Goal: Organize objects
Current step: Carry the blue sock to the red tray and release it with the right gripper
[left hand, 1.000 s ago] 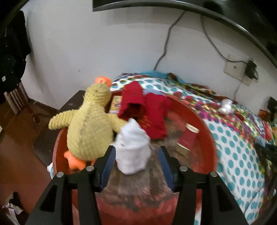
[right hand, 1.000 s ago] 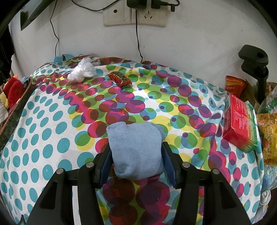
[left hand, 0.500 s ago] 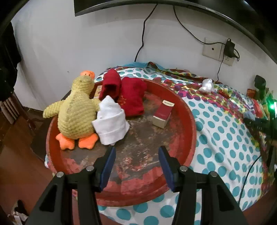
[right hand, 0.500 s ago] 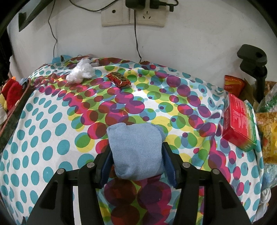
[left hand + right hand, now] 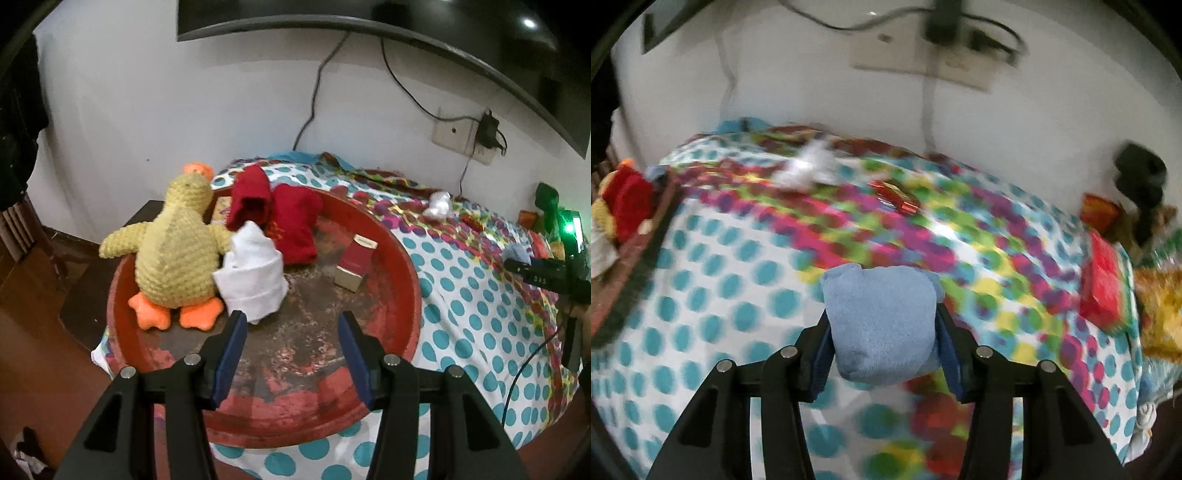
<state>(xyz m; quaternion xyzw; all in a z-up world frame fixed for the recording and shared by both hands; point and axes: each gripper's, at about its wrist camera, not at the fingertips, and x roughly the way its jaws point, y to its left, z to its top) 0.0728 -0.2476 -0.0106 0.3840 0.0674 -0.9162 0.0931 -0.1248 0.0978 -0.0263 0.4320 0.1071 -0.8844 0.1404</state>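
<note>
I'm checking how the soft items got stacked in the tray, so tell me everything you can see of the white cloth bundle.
The white cloth bundle is soft folded fabric, rolled into a rough cone with a cuff-like fold round its base. It stands peak up on the worn floor of the round red tray, leaning against the yellow plush duck and overlapping the red knitted cloth behind it. Nothing grips it.

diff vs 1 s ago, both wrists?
The left gripper backed away from the white cloth roll, leaving it on the red tray beside the duck; its jaws stand open and empty. The right gripper has just closed further on the blue cloth and lifted it off the dotted tablecloth. Tray contents unchanged.
</note>
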